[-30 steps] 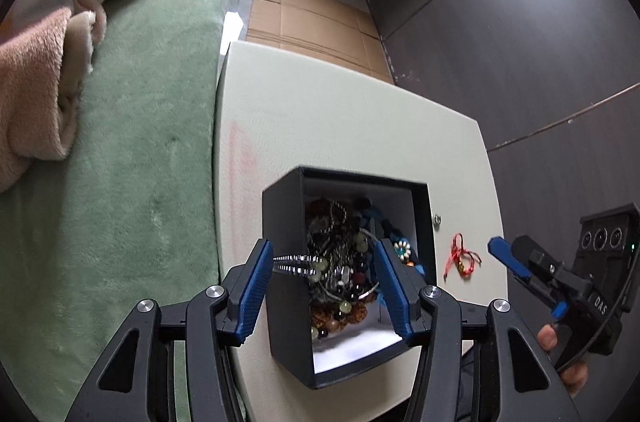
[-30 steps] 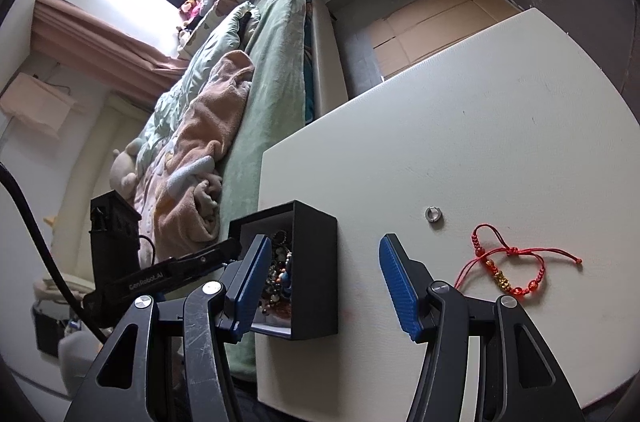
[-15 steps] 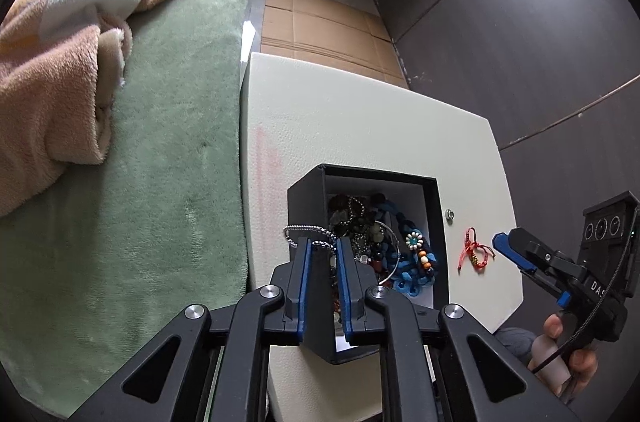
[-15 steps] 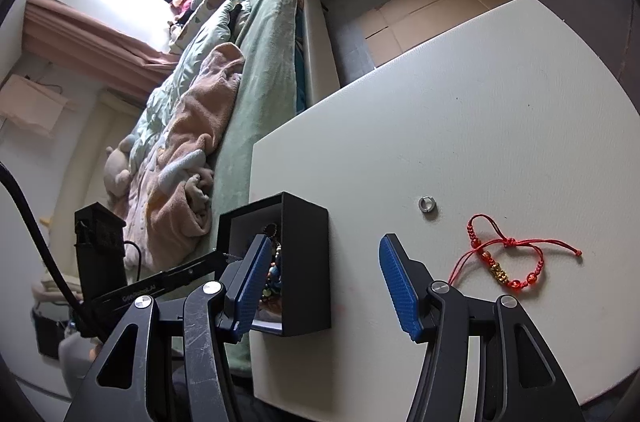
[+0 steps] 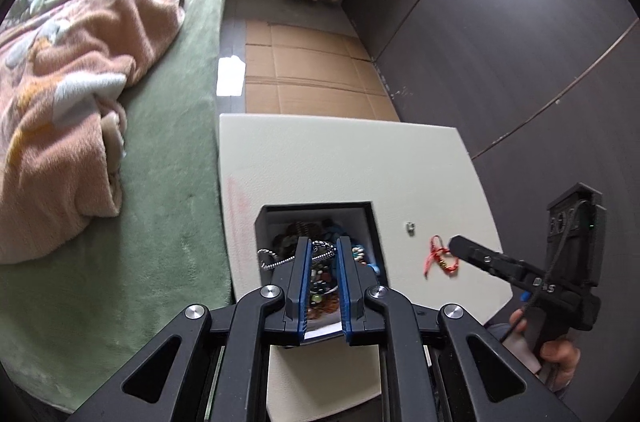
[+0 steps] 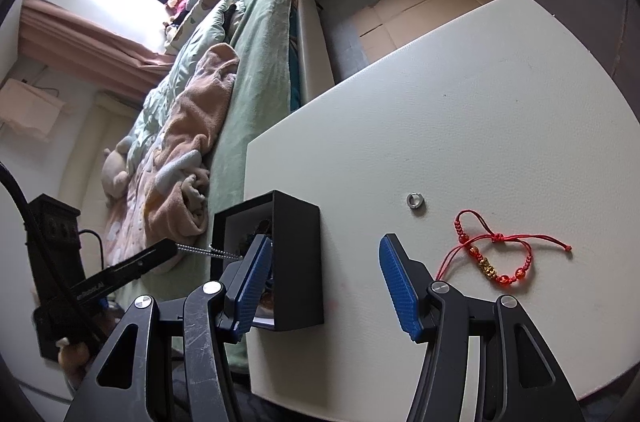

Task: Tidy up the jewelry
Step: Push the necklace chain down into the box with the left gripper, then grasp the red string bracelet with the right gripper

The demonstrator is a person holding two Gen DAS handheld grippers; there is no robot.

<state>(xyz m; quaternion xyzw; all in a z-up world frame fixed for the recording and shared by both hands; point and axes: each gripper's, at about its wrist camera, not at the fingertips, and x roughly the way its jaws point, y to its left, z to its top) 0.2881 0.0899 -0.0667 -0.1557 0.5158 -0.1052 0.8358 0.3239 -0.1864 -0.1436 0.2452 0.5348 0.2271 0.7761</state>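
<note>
1. Pinching a silver chain (image 5: 316, 249), the left gripper (image 5: 323, 246) is hanging over the open black box (image 5: 374, 234), its blue fingers (image 5: 303, 278) drawn close together with the chain caught between them near the tips.
2. Trailing out to the left of the fingers, the chain is crossing the box's left wall; from the right wrist view it is stretching taut from the left gripper (image 6: 170, 249) toward the box (image 6: 298, 262) mouth.
3. Sitting at the table's (image 5: 340, 158) left edge, next to the green bed (image 5: 172, 182), the box is showing a heap of mixed beads and chains below the fingers.
4. Hovering just above the table with its fingers wide apart and nothing between them, the right gripper (image 6: 326, 286) is placing its left finger (image 6: 250, 282) at the box's open side and its right finger over bare table.
5. Lying on the table to the right of the right gripper's fingers, apart from them, the red bracelet (image 6: 496, 256) is resting flat with gold and red beads.
6. Sitting between box and bracelet, a small ring (image 6: 415, 200) is lying on the table, touching neither.
7. Lying rumpled on the bed, a pink blanket (image 5: 68, 126) is well apart from the table.
</note>
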